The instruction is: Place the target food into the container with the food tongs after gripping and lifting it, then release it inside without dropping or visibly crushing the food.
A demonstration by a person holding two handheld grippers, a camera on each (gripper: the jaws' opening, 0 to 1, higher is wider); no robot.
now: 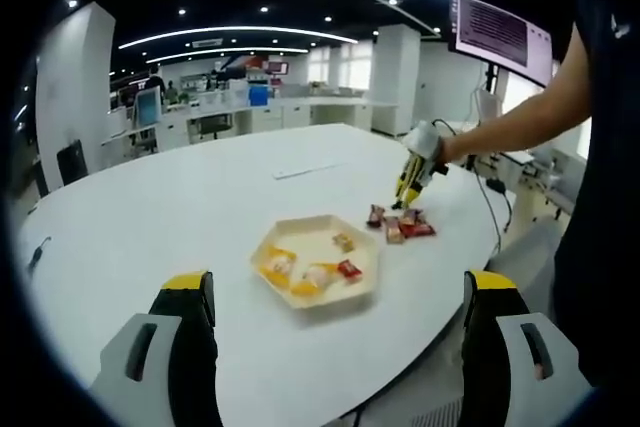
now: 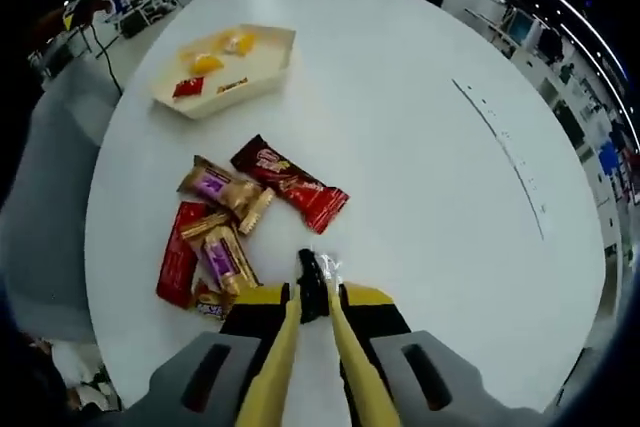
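A pale hexagonal tray [image 1: 268, 243] holding a few wrapped snacks sits on the white table just beyond my left gripper [image 1: 338, 282], whose jaws stand wide open and empty. To the tray's right lies a pile of wrapped snacks [image 1: 400, 225]. My right gripper [image 1: 415, 172], in a person's hand, hangs over that pile. It is shut on yellow food tongs [image 2: 285, 347]. The tong tips [image 2: 311, 277] are close together on the table beside a red bar [image 2: 292, 184] and gold-wrapped snacks [image 2: 225, 190]. Something small and shiny sits at the tips; I cannot tell whether it is held. The tray [image 2: 250, 85] lies farther off.
The round white table [image 1: 200, 197] ends close in front of my left gripper. A thin strip [image 1: 310, 170] lies beyond the tray. A person's arm [image 1: 520, 117] reaches in from the right, under a monitor [image 1: 500, 32]. Desks and chairs stand behind.
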